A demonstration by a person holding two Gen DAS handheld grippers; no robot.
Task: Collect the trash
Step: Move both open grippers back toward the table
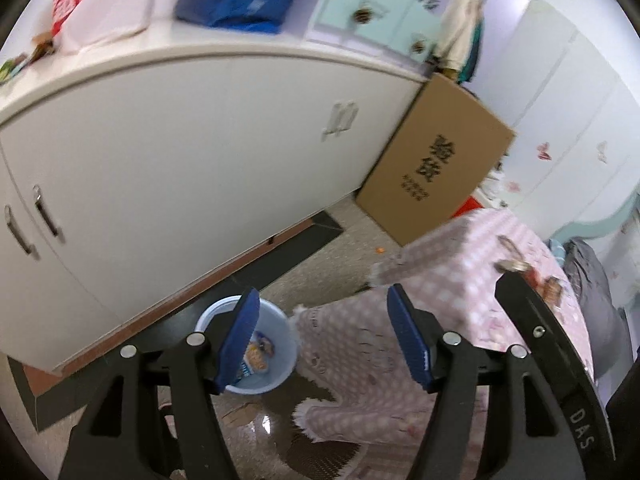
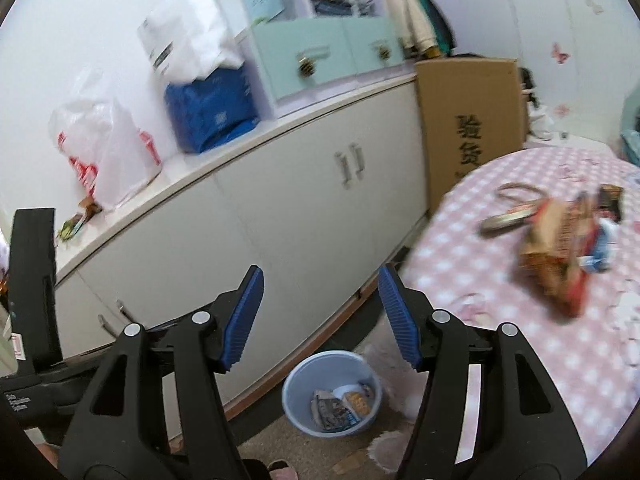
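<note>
Both tongs, left tongs (image 1: 320, 340) and right tongs (image 2: 320, 316), gape empty. Wrappers (image 2: 340, 406) already fill the bucket (image 2: 296, 384); more packets (image 2: 556, 248) wait on the table (image 2: 500, 320).

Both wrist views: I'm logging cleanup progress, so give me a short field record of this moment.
left claw: open, empty
right claw: open, empty
bin: pale blue, on floor beside the table, wrappers inside
table: pink checked cloth
trash left: crumpled snack bag and small scraps on the table
cabinet: white, doors shut
</note>
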